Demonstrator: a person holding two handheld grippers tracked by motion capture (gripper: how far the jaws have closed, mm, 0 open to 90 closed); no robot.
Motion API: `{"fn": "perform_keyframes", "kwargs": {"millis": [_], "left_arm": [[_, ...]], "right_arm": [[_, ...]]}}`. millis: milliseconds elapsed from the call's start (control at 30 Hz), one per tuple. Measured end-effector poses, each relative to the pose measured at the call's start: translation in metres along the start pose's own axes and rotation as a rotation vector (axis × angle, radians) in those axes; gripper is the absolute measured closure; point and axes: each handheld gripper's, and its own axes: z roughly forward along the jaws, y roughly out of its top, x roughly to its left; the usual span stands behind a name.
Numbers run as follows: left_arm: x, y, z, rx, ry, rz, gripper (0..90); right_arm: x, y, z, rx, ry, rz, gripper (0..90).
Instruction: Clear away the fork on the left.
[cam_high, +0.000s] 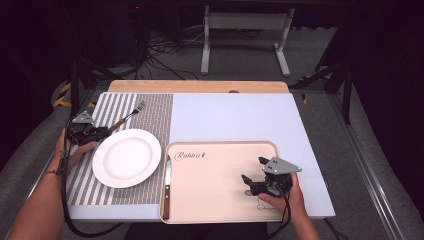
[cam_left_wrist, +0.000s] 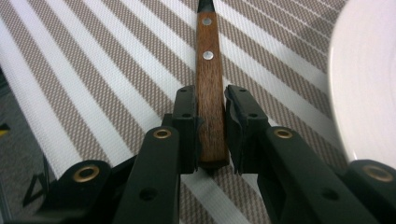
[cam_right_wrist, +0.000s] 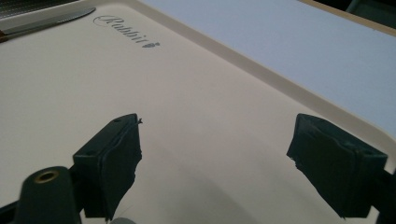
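On the striped brown-and-white placemat (cam_high: 85, 180) at the table's left side, the left gripper (cam_left_wrist: 212, 126) has its jaws around the tail end of a wooden-handled metal fork (cam_high: 125, 119). The two black pads sit against the riveted handle (cam_left_wrist: 208, 84) near its butt; the right pad looks barely apart from the wood, so the hold seems not yet firm. The fork lies flat on the placemat, just beyond the round white plate (cam_high: 126, 157), its tines pointing away from the person.

The risk, as I judge it, comes from that end grip: with most of the fork's length ahead of the jaws, a lift could let it pivot and droop tines-down, or slip out altogether. A low swing could also knock the plate rim.

Over the beige plastic tray (cam_high: 272, 145), the right gripper (cam_high: 253, 170) hovers with jaws spread wide and nothing between them. A wooden-handled knife (cam_high: 167, 187) lies along the tray's left edge, and a careless drop of the fork there could jostle it.
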Motion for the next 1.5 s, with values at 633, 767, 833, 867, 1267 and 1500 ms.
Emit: {"fn": "perform_keyframes", "kwargs": {"millis": [633, 767, 833, 867, 1267, 1500], "left_arm": [[-0.004, -0.015, -0.018, 0.007, 0.079, -0.094, 62.7], [-0.001, -0.007, -0.011, 0.001, 0.105, -0.11, 57.9], [-0.001, -0.006, -0.006, 0.008, 0.107, -0.108, 57.7], [0.0, -0.007, -0.005, -0.001, 0.1, -0.114, 57.5], [-0.005, -0.006, -0.005, 0.001, 0.073, -0.127, 75.8], [-0.011, -0.005, -0.007, -0.006, 0.122, -0.111, 76.0]], "right_arm": [[0.003, 0.0, 0.005, -0.001, 0.039, -0.024, 15.5], [0.004, 0.001, 0.007, 0.005, 0.039, -0.017, 15.6], [0.005, 0.001, 0.008, 0.008, 0.042, -0.017, 15.6], [0.005, 0.001, 0.008, 0.008, 0.042, -0.017, 15.6], [0.004, 0.0, 0.008, 0.017, 0.034, -0.011, 15.6], [0.006, -0.001, 0.004, 0.018, 0.03, -0.025, 15.6]]}}
